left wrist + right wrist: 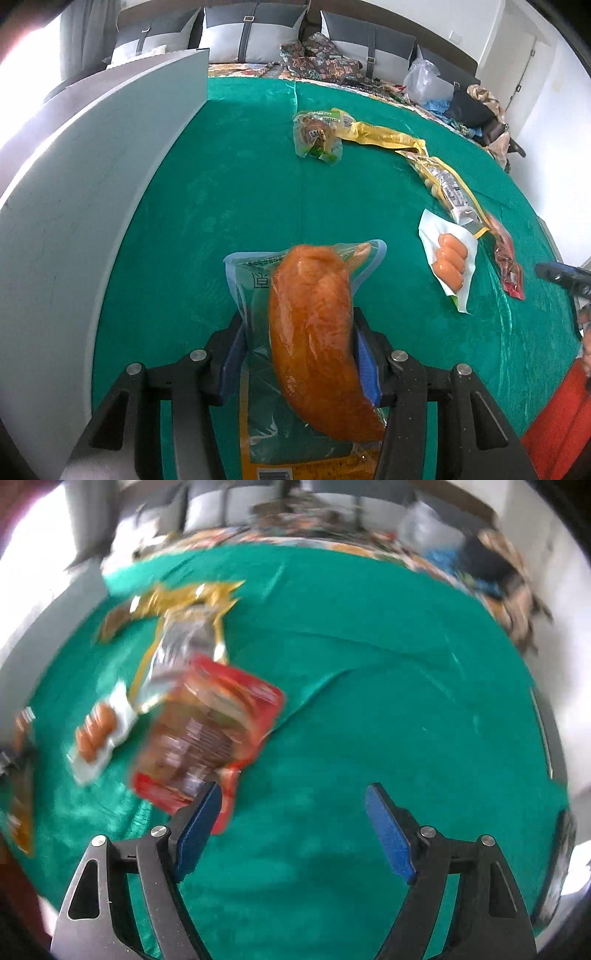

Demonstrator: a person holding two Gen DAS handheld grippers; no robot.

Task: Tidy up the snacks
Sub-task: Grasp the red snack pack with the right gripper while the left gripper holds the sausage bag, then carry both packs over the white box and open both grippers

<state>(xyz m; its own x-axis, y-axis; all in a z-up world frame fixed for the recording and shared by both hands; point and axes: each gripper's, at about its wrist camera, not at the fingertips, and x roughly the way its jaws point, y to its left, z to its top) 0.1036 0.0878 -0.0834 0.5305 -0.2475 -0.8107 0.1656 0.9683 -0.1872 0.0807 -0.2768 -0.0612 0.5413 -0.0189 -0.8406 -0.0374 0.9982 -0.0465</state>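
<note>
- Nearest the left wrist camera, the left gripper [300, 354] clamps a vacuum-packed orange chicken breast [314, 339], its blue pads [365, 365] pressing both sides of the pack, which points toward 12 o'clock above the green tablecloth [229, 192]
- At 9 o'clock from the pack, a tall grey panel [92, 177] stands along the cloth's edge
- At 12 o'clock on the cloth lies a green-labelled brown snack pouch [318, 133], touching a yellow wrapper [388, 137] at its 3 o'clock side
- At 2 o'clock a yellow-edged clear pack [448, 188] lies slanted; just below it sits a white packet of small sausages [448, 258], its top corner touching that pack
- At 3 o'clock a red packet [509, 264] lies beside the sausages
- Right gripper [293, 797] has its jaws spread wide and holds nothing, above bare cloth; this view is blurred
- Its left blue pad [197, 830] overlaps the lower edge of the red packet [210, 738] at 10 o'clock; whether they touch, I cannot tell
- Sausage packet [98, 734] shows at 9 o'clock from the red one
</note>
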